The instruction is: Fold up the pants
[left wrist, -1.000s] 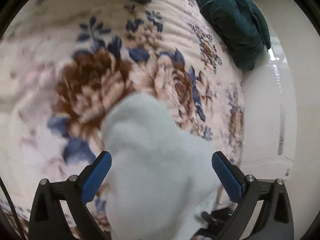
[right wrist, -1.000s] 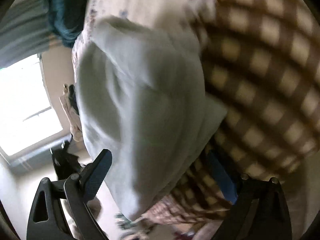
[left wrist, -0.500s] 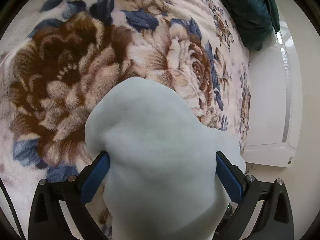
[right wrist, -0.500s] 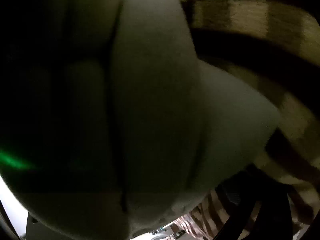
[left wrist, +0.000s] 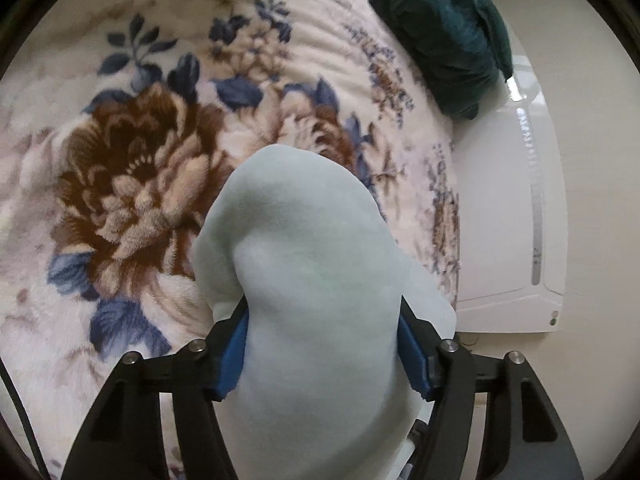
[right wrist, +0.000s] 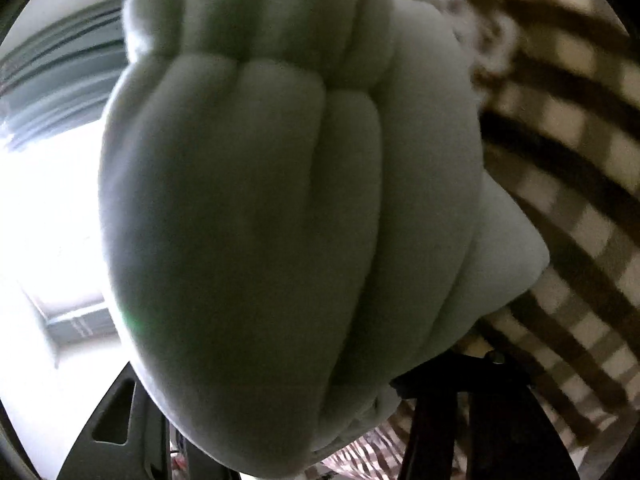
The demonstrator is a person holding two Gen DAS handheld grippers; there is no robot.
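Above floral bedding (left wrist: 132,184), both grippers, wide apart a second ago, are closing onto the pale pants (left wrist: 316,280): left gripper (left wrist: 322,350) already pinching them, right gripper (right wrist: 280,432) buried in folds, its grip unclear, so lifting looks next.

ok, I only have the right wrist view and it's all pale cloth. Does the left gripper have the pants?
Observer: Yes. The left gripper is closing, with its blue pads against the pants on both sides.
Operator: What's under it?
Observer: A floral blanket. The bunched cloth bulges forward from the jaws above it.
Operator: Anything else near?
Observer: A dark teal cushion at the blanket's far edge, apart from the pants.
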